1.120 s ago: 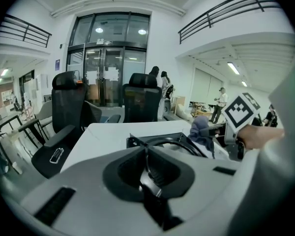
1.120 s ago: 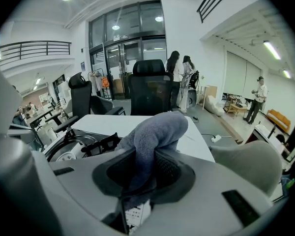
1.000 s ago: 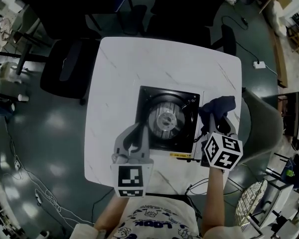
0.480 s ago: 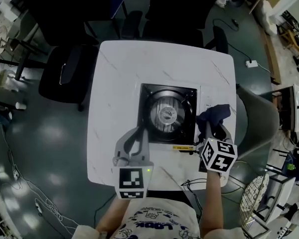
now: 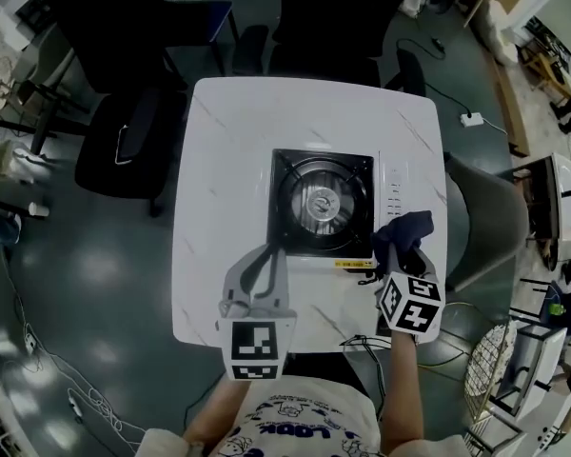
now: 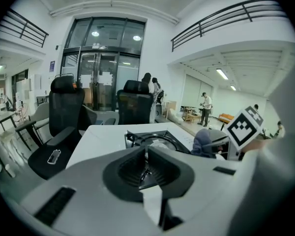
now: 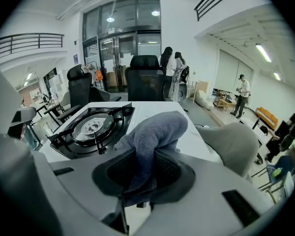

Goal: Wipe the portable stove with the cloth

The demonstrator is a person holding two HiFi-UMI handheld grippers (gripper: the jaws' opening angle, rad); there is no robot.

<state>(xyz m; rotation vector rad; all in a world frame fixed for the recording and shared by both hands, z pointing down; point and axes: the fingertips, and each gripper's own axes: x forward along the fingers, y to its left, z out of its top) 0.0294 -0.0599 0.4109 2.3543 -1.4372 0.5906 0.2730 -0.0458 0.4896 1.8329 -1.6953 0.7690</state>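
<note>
The portable stove (image 5: 322,201) sits in the middle of the white table (image 5: 219,160), with a black burner top and a white control strip (image 5: 394,196) on its right. My right gripper (image 5: 404,251) is shut on the dark blue cloth (image 5: 407,228), which rests at the stove's near right corner. The right gripper view shows the cloth (image 7: 155,132) bunched between the jaws of the right gripper (image 7: 145,166), the stove (image 7: 93,124) to its left. My left gripper (image 5: 266,257) hovers just in front of the stove's near left corner, jaws together and empty; its own view shows the left gripper (image 6: 145,155) and the stove (image 6: 152,139).
Black office chairs (image 5: 124,131) stand at the table's left and far sides, a grey chair (image 5: 481,217) at its right. A cable (image 5: 362,344) lies by the near table edge. People stand far off in the hall (image 7: 169,65).
My right gripper has drawn the cloth along the stove's right strip toward the near edge. The left gripper has come off the stove's near left corner.
</note>
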